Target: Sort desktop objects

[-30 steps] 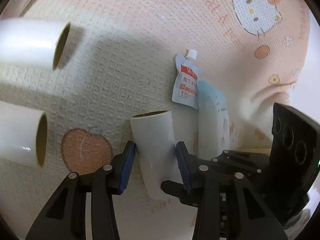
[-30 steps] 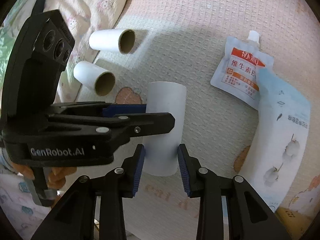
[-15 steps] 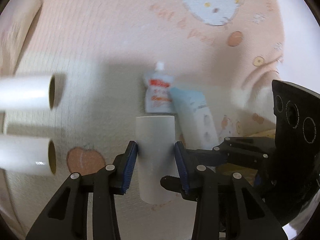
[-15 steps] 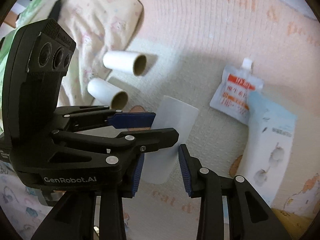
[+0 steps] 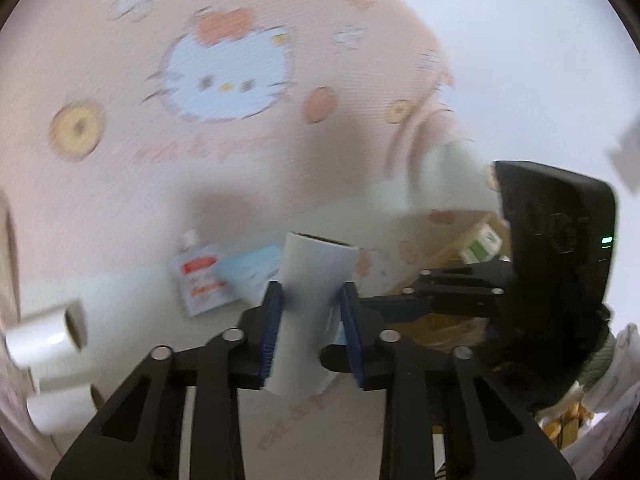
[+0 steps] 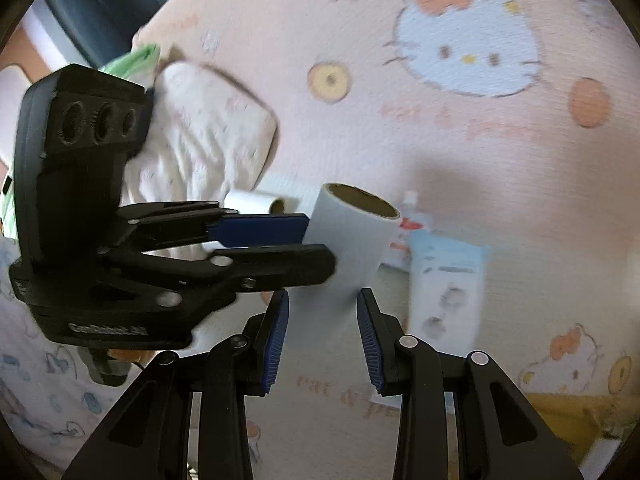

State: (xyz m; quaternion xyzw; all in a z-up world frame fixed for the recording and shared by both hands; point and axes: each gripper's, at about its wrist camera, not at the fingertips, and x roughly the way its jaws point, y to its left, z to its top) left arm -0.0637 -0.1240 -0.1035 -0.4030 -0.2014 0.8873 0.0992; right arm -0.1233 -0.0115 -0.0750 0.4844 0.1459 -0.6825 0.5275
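Now both tools share the white roll (image 5: 310,304) at lower centre, lifted clear of the bed cover (image 5: 120,200): left tool (image 5: 311,326) has just narrowed onto its middle, right tool (image 6: 323,334) pinches its lower end. Light hollow cardboard, likely crushable; mid-body grip suits.

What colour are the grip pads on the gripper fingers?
Dark blue, ribbed pads on black fingers; the right wrist view shows them most clearly.

L gripper (image 5: 310,320) jaws just closing, pinching white roll (image 5: 308,308), pouch (image 5: 198,280) behind, R gripper (image 5: 384,304) beside.
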